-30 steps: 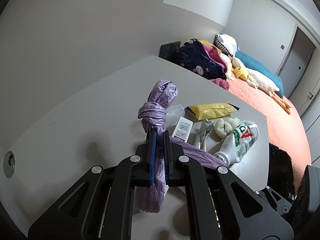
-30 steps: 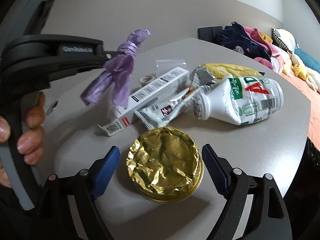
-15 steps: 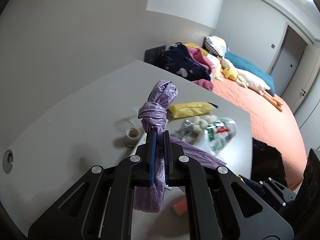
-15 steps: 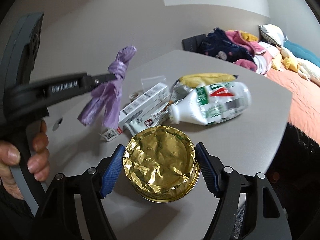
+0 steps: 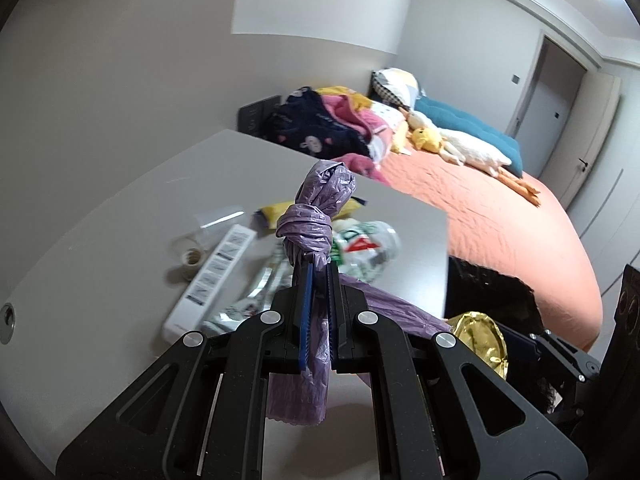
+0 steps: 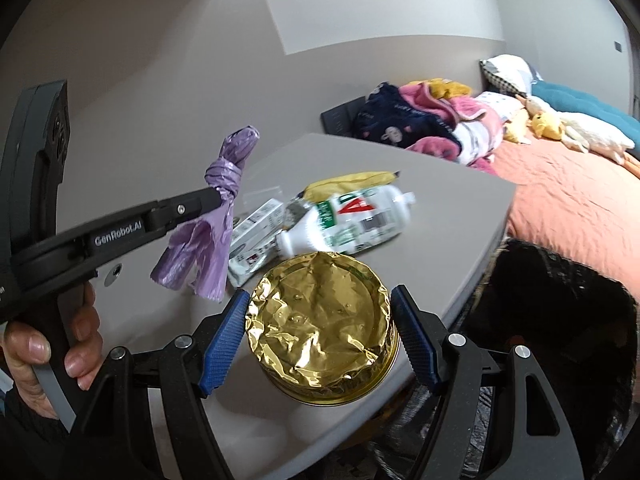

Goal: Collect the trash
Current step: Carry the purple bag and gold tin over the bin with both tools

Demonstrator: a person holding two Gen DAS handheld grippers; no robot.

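We cannot read the blurred labels of the litter on the grey table (image 5: 120, 216), and the black trash bag (image 6: 560, 320) past its edge is too dark to see into. Our left gripper (image 5: 318, 280) is pinched tight on the knotted purple bag (image 5: 312, 216), knot above the fingertips and tails hanging below, while our right gripper (image 6: 320, 332) clasps the gold foil-topped can (image 6: 320, 320) between its blue pads (image 6: 224, 340), held off the table near the edge. Behind lie a white bottle (image 6: 352, 220), a long white box (image 5: 212, 276), a yellow wrapper (image 6: 352, 182) and a tape roll (image 5: 192, 258), with the bed (image 5: 500, 216) beyond.
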